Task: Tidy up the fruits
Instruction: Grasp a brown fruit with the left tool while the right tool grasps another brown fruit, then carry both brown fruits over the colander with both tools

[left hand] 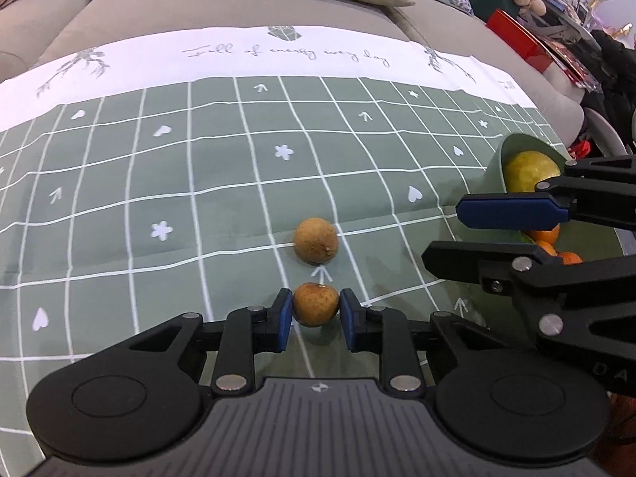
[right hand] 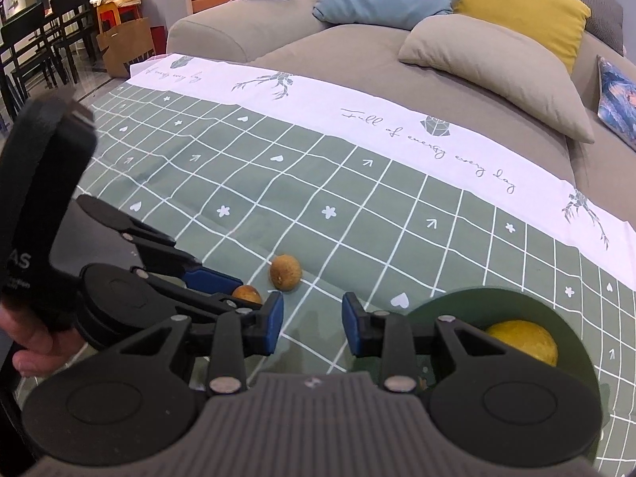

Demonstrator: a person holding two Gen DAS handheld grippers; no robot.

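My left gripper (left hand: pixel 316 312) is shut on a small brown fruit (left hand: pixel 315 304), its blue pads touching both sides, just above the green checked cloth. A second brown fruit (left hand: pixel 316 240) lies on the cloth just beyond it; it also shows in the right wrist view (right hand: pixel 285 272). My right gripper (right hand: pixel 313 324) is open and empty, beside the green bowl (right hand: pixel 437 306). The bowl holds a yellow fruit (right hand: pixel 524 340). In the left wrist view the bowl (left hand: pixel 495 171) also shows orange fruits (left hand: pixel 546 236), and the right gripper (left hand: pixel 441 230) hovers in front of it.
The checked cloth (left hand: pixel 159 183) covers a grey sofa seat, with cushions (right hand: pixel 493 71) behind. Clutter with a red box (left hand: pixel 516 35) lies at the far right. Dark chairs (right hand: pixel 35 51) stand on the floor to the left.
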